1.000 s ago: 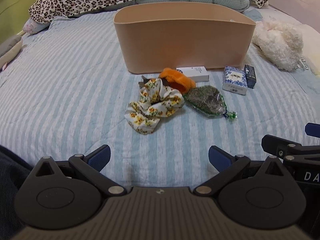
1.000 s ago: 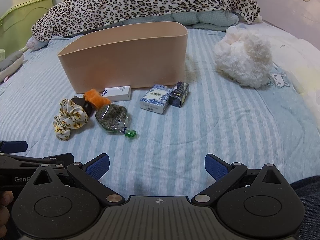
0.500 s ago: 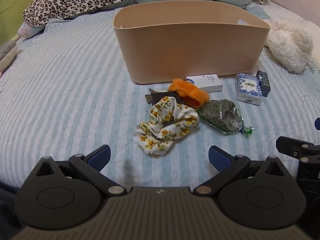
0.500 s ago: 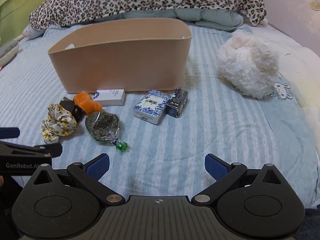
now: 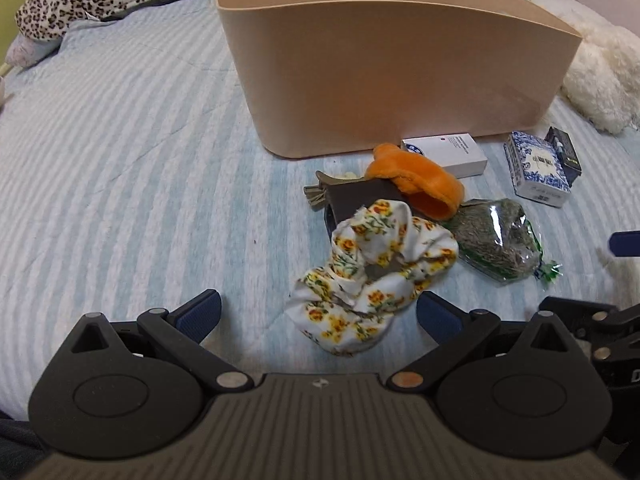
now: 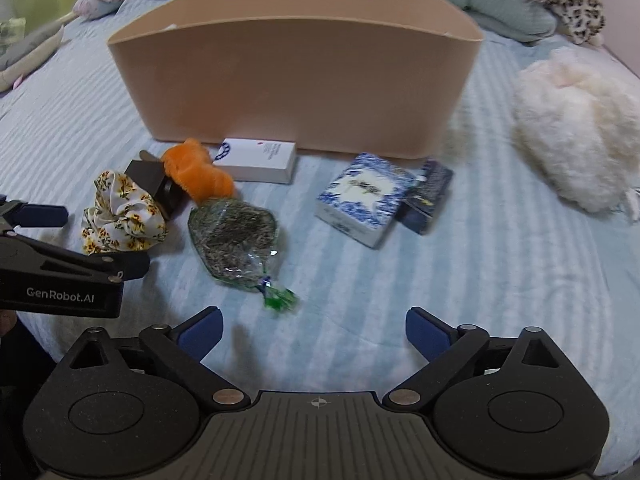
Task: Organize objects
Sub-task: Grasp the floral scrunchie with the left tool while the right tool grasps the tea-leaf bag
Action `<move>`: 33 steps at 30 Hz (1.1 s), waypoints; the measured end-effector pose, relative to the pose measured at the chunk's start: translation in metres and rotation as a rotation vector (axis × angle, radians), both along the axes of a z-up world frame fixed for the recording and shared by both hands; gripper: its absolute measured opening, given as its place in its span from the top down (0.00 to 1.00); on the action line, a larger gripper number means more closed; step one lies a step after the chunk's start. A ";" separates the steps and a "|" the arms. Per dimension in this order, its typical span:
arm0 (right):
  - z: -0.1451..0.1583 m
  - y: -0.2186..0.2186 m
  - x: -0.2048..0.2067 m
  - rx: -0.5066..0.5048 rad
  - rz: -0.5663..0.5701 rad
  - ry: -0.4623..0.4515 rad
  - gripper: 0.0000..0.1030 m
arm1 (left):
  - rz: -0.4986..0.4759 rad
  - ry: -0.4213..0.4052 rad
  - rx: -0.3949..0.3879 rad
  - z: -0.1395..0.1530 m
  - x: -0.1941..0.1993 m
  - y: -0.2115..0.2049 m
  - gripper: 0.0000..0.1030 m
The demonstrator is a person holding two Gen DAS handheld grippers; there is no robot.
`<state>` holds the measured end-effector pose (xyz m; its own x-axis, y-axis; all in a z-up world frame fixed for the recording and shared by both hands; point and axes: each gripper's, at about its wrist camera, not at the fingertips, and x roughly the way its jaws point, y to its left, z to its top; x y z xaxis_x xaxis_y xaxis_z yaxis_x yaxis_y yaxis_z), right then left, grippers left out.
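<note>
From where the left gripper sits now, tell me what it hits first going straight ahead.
Most likely the floral scrunchie, lying just ahead of the open left gripper, toward its right finger. Depth is uncertain; it may be above it.

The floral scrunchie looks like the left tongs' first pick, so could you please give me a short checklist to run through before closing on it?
1. Left tongs open: ok, both blue pads spread wide.
2. Floral scrunchie between the pads: not ok, it sits toward the right pad, only its near end between them.
3. Scrunchie free of neighbours: not ok, it lies against the dark brown clip.
4. Right tongs out of the way: ok, open and empty, off to the side.
5. Beige bin upright with its top open: ok.
6. Room inside the bin: cannot tell, the floor is hidden.
</note>
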<state>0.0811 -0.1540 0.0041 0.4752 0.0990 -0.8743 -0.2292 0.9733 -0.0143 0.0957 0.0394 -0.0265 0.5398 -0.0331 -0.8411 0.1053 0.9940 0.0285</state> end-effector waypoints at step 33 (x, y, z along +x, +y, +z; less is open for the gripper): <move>0.004 0.014 -0.004 0.020 0.092 -0.084 0.88 | -0.099 -0.112 -0.069 0.019 -0.016 0.012 0.86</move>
